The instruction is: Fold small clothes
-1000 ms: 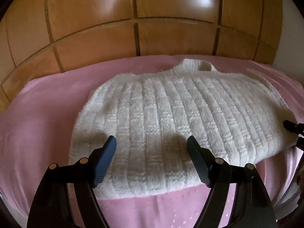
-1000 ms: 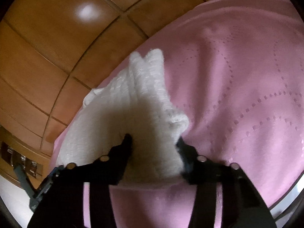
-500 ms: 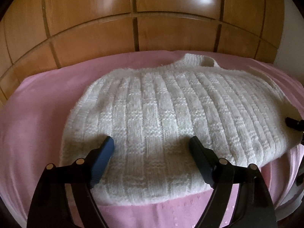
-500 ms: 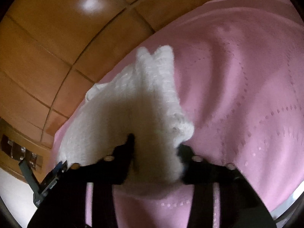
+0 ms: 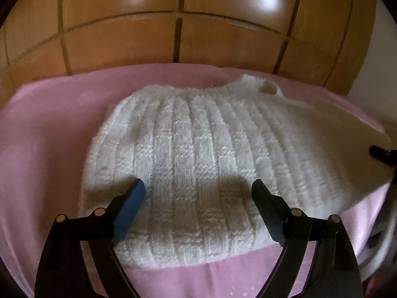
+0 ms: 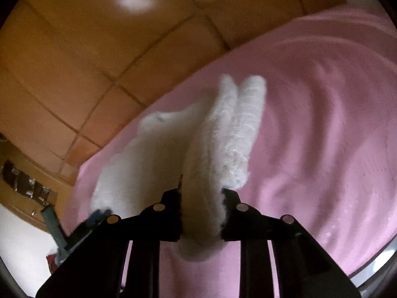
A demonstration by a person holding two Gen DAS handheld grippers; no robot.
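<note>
1. Sweater [image 5: 198, 164], white and ribbed, lies spread on the pink bedcover [image 5: 44, 129] with its collar [image 5: 263, 87] toward the wooden panelled wall [image 5: 119, 24]; most of the body rests flat, which leaves a clear panel to fold onto.

2. Left gripper [image 5: 198, 193] hovers over the near hem, its jaws spread wide and opening further; knit shows between them but neither pad presses on it, so nothing is held there; that stance looks like a set-up to pin or pinch the hem while the other side comes over.

3. Right gripper [image 6: 201, 213] is closing, and its jaws pinch a thick bunch of the sweater's edge [image 6: 198, 198]; from that grip the fabric rises off the bedcover in a doubled ridge [image 6: 233, 129], likely the sleeve side, though blur makes it hard to say which part exactly.

4. In the left wrist view the right gripper shows only as a dark tip at the sweater's right edge, where the knit looks raised and smeared by motion; this fits a lift meant to carry that side across the body.

5. Judged from how things lie, the first side fold is just under way; the bulky knit could slip from a narrow pinch, so a deep bite matters; the left jaws stand free to steady the hem.
</note>
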